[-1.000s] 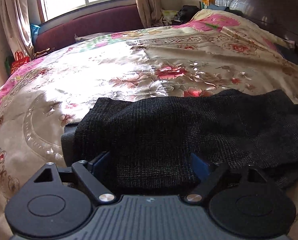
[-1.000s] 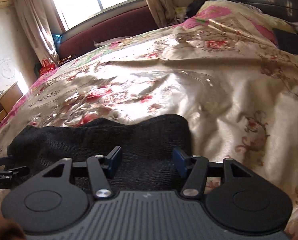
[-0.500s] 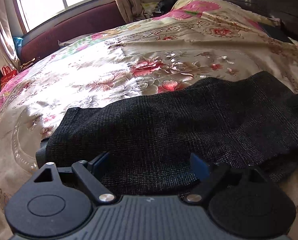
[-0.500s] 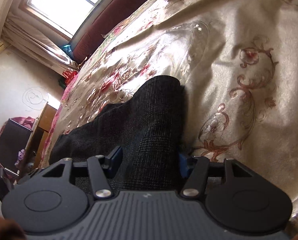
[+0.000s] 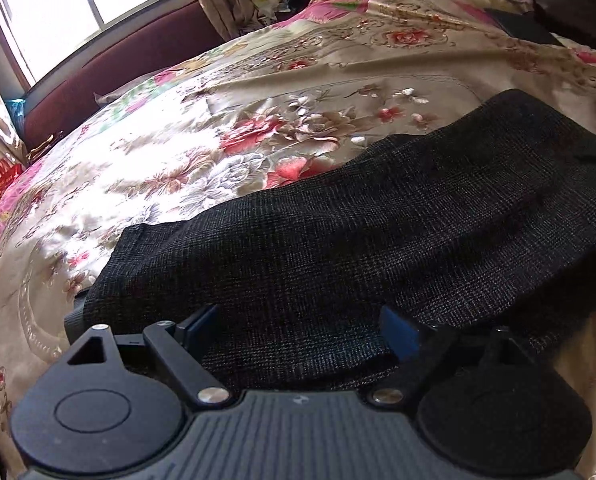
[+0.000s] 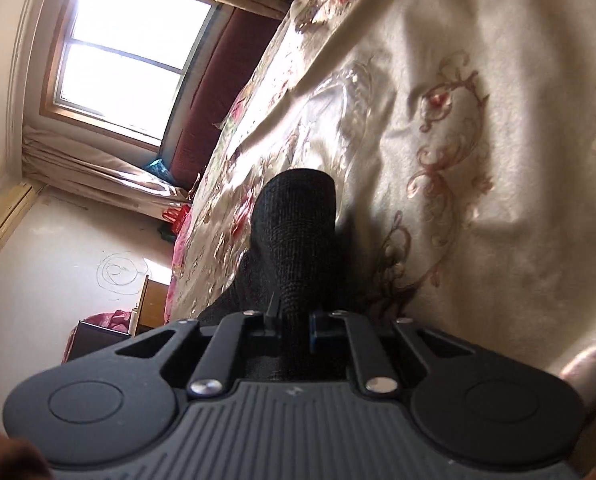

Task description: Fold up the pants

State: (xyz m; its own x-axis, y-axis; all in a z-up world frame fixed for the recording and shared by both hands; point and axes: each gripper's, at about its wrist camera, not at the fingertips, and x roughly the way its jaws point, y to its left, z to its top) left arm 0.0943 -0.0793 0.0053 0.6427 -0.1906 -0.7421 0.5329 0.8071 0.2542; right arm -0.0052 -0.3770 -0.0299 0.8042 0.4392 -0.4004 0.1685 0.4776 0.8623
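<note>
On the bed (image 5: pixel 258 92), pants (image 5: pixel 357 248) are stretched lengthwise between spread left tongs (image 5: pixel 298 328) and right tongs (image 6: pixel 292 328), whose jaws have just closed, pinching one end.

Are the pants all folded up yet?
Not yet. The dark pants lie stretched long across the flowery bedspread. The right gripper has just closed, pinching one end; the left gripper sits open over the other. The folding over looks left to do.

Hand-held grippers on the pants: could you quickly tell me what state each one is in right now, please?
Left hand-held gripper: open, jaws spread over the dark pants.
Right hand-held gripper: jaws have just closed, shut on the pants.
</note>
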